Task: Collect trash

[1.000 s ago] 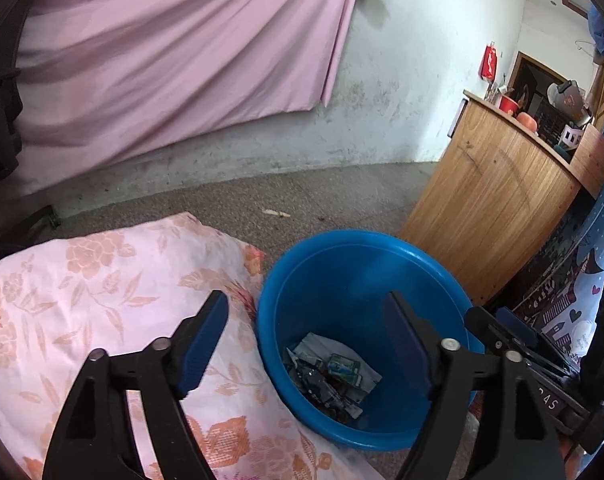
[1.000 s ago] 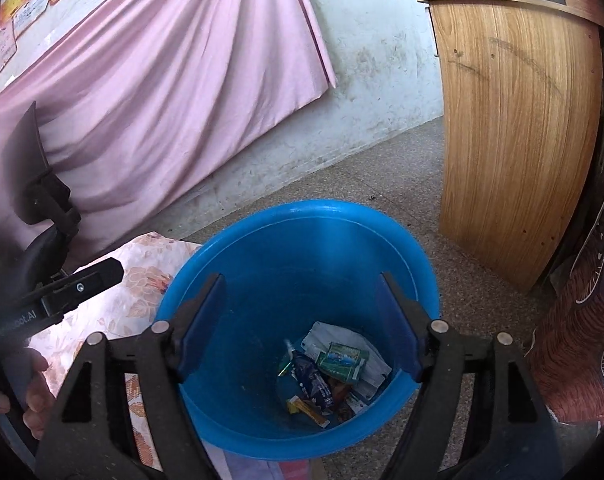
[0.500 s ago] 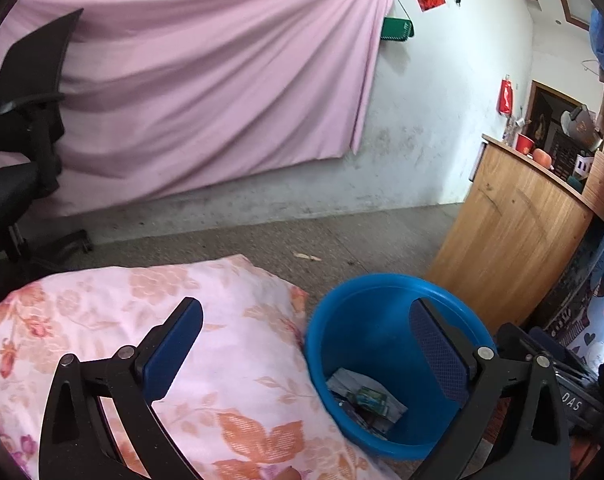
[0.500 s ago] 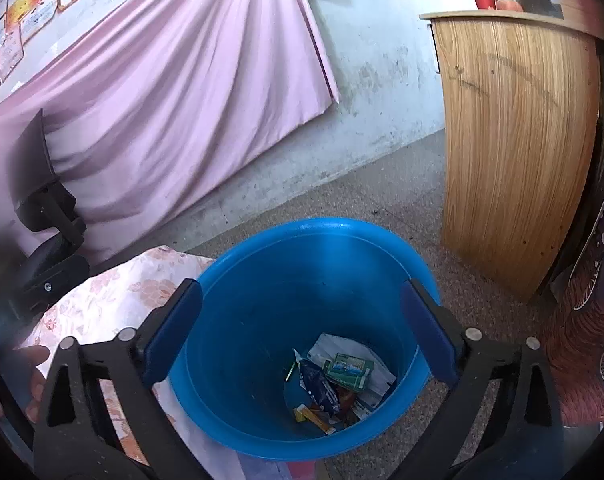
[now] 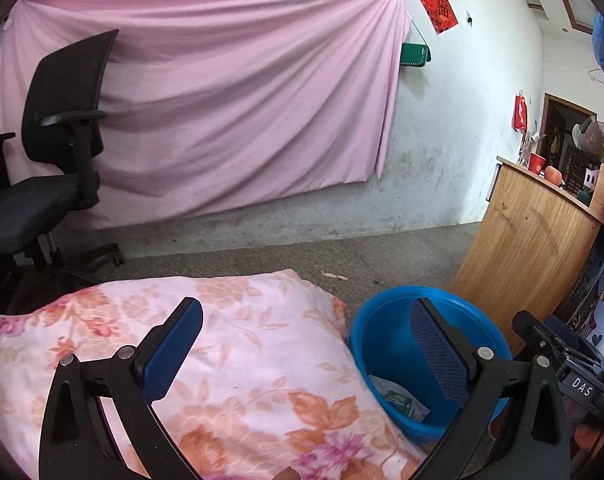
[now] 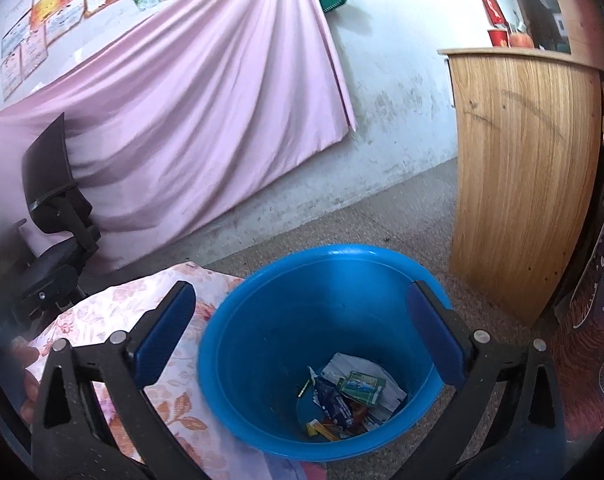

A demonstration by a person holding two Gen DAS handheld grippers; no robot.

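A: Item one, receptacle?

B: Blue bucket [image 6: 322, 344], on the floor [image 5: 262, 256] just beside the flowered bedding [image 5: 238, 344]. Upright, uncovered.

A: Contents?

B: Trash [image 6: 350, 396] lying at the bottom: a white paper sheet, a small green-printed packet, a dark blue wrapper, yellow and red scraps. The pile covers only part of the base.

A: Item two, left claw [image 5: 306, 352]?

B: Spread wide, having just been opening, nothing between its blue pads. It hangs over the bedding, with the bucket at its right finger.

A: Item three, right claw [image 6: 298, 336]?

B: Also spread, empty. It hangs above the bucket's mouth, its fingers framing the rim.

A: Outstanding litter?

B: One small pale scrap [image 5: 334, 276] on the floor beyond the bedding, near the wooden cabinet [image 5: 534, 248]. The bedding shows no litter on the part in view; its left edge is cut off, so I cannot tell there.

A: Status of the job?

B: My estimate: well along. Several pieces are binned, both claws carry nothing. Remaining, as far as shown: that floor scrap, plus whatever lies out of frame.

A: Other fixtures?

B: Black office chair [image 5: 58, 152], pink curtain [image 5: 230, 100]. Not part of the collection.
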